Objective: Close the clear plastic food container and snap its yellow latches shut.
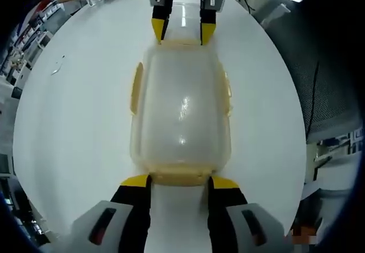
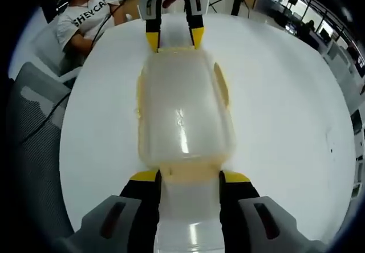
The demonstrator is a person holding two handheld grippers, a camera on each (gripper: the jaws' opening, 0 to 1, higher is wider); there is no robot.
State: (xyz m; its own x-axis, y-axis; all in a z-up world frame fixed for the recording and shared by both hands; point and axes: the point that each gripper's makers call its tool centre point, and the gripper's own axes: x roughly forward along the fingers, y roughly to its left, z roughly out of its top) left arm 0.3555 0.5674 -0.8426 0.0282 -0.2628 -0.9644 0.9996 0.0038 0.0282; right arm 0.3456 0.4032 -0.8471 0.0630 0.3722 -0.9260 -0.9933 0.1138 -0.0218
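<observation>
Clear food container (image 1: 181, 113) sits lid-on at the middle of the round white table (image 1: 74, 122), long axis running between my two tools. Yellow latches (image 1: 136, 86) line its long sides; whether they are snapped down, I cannot tell. My left gripper (image 1: 180, 180) is open, jaws spread at the near short end's latch. My right gripper (image 2: 189, 176) is open likewise at the opposite end. Bare tabletop all round; table edge well off. A seated person (image 2: 85, 16) beyond the rim.

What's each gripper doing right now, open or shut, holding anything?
Left gripper: open, its tips at one end latch of the container, gripping nothing.
Right gripper: open, its tips at the opposite end latch, gripping nothing.
</observation>
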